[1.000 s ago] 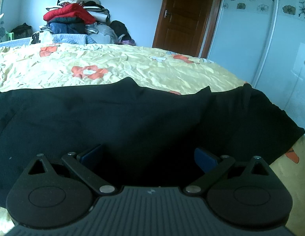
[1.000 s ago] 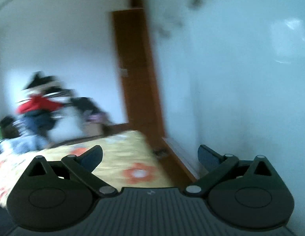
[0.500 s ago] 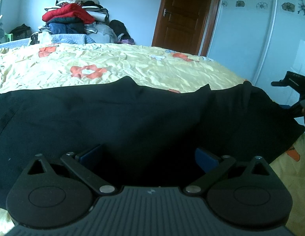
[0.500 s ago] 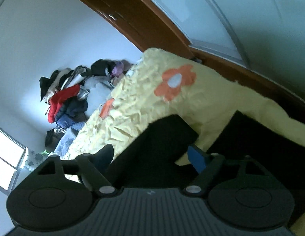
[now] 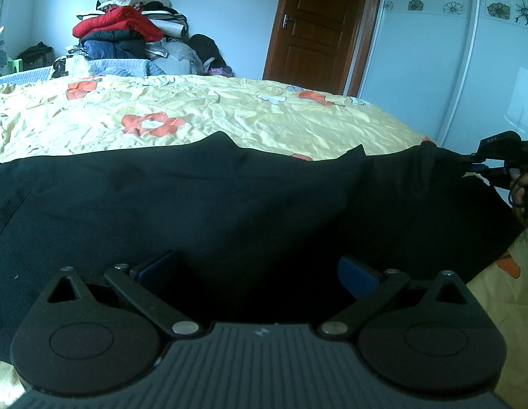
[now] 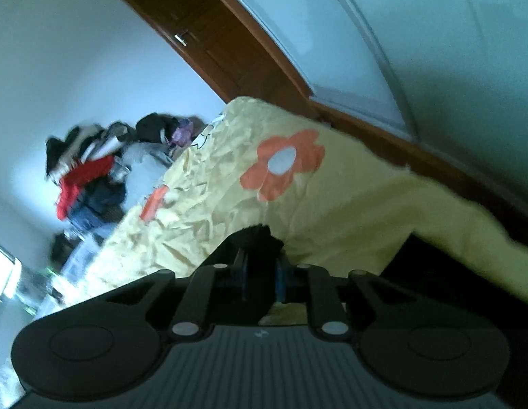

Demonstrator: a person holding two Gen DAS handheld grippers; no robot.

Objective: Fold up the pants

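The right gripper (image 6: 260, 274) is closing its jaws on a far corner of the black pants (image 5: 230, 204), dark cloth pinched between the pads (a hem end, by my guess). The left gripper (image 5: 257, 269) hovers with its jaws wide apart, bare over the cloth just ahead of it. This looks like the opening grab; next, I'd judge, the left must take hold too. The pants lie flat, spread across the flowered yellow bedsheet (image 5: 230, 116).
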